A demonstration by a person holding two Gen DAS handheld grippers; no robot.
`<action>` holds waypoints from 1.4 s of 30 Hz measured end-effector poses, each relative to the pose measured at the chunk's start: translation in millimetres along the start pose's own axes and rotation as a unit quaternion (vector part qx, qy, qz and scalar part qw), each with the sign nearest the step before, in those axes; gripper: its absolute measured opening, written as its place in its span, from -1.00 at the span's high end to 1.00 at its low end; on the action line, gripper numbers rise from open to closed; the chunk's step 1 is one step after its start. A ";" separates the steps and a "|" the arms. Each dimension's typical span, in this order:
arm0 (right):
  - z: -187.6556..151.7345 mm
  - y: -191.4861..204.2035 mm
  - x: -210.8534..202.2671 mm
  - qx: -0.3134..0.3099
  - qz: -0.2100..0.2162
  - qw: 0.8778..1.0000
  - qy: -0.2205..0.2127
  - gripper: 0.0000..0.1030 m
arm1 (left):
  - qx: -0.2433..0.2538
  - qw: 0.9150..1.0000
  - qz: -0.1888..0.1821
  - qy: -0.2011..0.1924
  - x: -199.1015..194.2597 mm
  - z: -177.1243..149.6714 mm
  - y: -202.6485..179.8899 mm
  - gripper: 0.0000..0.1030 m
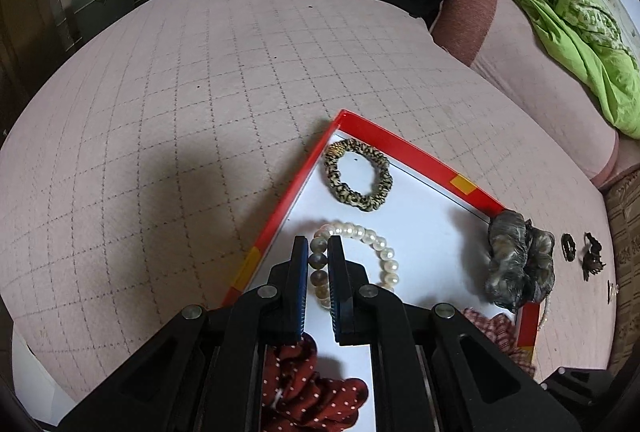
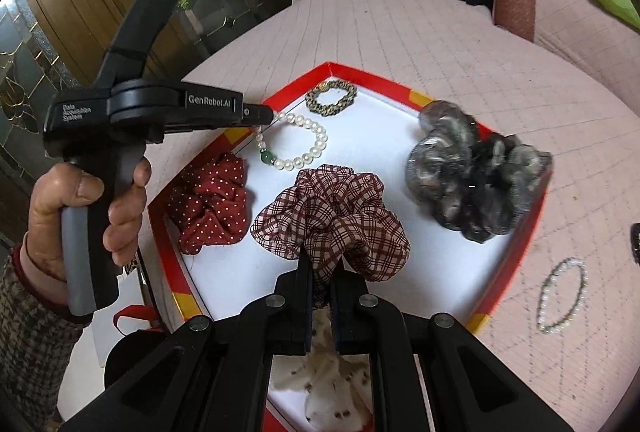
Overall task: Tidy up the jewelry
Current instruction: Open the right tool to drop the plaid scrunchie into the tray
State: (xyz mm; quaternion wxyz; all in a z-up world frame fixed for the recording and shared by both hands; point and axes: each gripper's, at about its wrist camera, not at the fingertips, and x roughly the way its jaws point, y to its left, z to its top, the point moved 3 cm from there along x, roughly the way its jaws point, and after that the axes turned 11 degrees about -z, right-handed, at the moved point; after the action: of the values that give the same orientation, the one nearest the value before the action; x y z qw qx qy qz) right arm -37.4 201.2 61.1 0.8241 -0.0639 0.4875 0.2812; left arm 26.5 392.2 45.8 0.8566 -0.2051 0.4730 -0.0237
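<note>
A red-rimmed white tray (image 1: 404, 148) (image 2: 516, 264) lies on the pink quilted bed. My left gripper (image 1: 319, 246) (image 2: 272, 116) is shut on the pearl bracelet (image 1: 380, 244) (image 2: 308, 140), which rests on the tray floor. My right gripper (image 2: 322, 264) is shut on the plaid scrunchie (image 2: 332, 216) in the tray's middle. A leopard-print scrunchie (image 1: 358, 174) (image 2: 331, 97) lies in the far corner. A red dotted scrunchie (image 1: 308, 384) (image 2: 212, 200) and a grey scrunchie (image 1: 516, 264) (image 2: 472, 172) lie at the tray's sides.
A small beaded bracelet (image 2: 560, 296) lies on the quilt right of the tray. Dark earrings (image 1: 580, 252) lie on the quilt beyond the grey scrunchie. A white spotted scrunchie (image 2: 332, 384) sits under my right gripper. Green cloth (image 1: 580, 44) and clothes pile at the back.
</note>
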 end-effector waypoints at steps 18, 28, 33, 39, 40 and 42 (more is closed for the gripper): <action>2.3 22.9 24.4 -0.029 0.001 0.999 0.016 0.79 | -0.013 1.000 -0.004 -0.008 -5.8 2.6 7.2 0.82; -5.8 28.0 14.3 -0.035 0.015 0.999 0.013 0.33 | -0.011 0.999 -0.014 -0.038 -44.1 -3.5 -3.5 0.45; -8.5 28.7 -1.3 -0.037 0.016 0.999 0.003 0.26 | -0.006 0.998 0.002 -0.057 -70.8 -13.3 -6.7 0.44; -23.5 20.1 -32.1 -0.046 0.000 0.999 -0.017 0.11 | -0.012 0.997 0.030 -0.076 -100.7 -31.8 -4.0 0.43; -27.1 17.0 -36.9 -0.046 -0.005 0.999 -0.018 0.11 | -0.015 0.996 0.037 -0.081 -106.6 -36.8 -3.1 0.43; -34.0 10.0 -46.2 -0.039 -0.013 0.999 -0.022 0.11 | -0.020 0.995 0.043 -0.084 -113.0 -43.3 -1.5 0.43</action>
State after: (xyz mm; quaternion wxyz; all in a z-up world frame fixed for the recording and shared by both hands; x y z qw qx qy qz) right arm -85.8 178.1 84.0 0.8350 -0.0965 0.4571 0.2908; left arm -71.2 403.0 116.5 0.8893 -0.2027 0.4080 0.0399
